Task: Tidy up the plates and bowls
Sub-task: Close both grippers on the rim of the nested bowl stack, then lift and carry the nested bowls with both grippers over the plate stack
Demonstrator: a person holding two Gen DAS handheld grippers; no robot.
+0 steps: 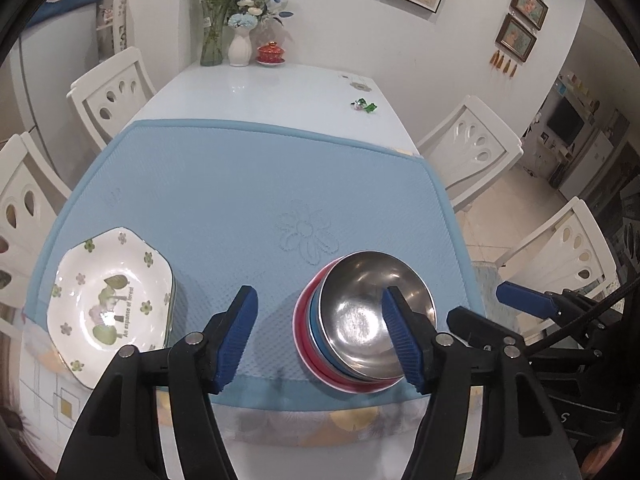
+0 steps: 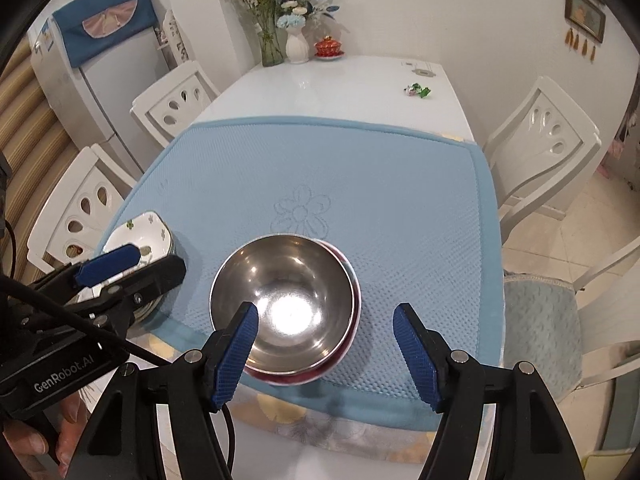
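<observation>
A steel bowl sits nested on a blue bowl and a red bowl near the front edge of the blue mat. The stack also shows in the right wrist view. A stack of white flower-print plates lies at the mat's front left, also in the right wrist view. My left gripper is open and empty above the mat, between plates and bowls. My right gripper is open and empty, above the bowl stack's near side.
The white table carries vases of flowers, a red lidded cup and a small green trinket at the far end. White chairs stand on both sides. A fridge stands at the left.
</observation>
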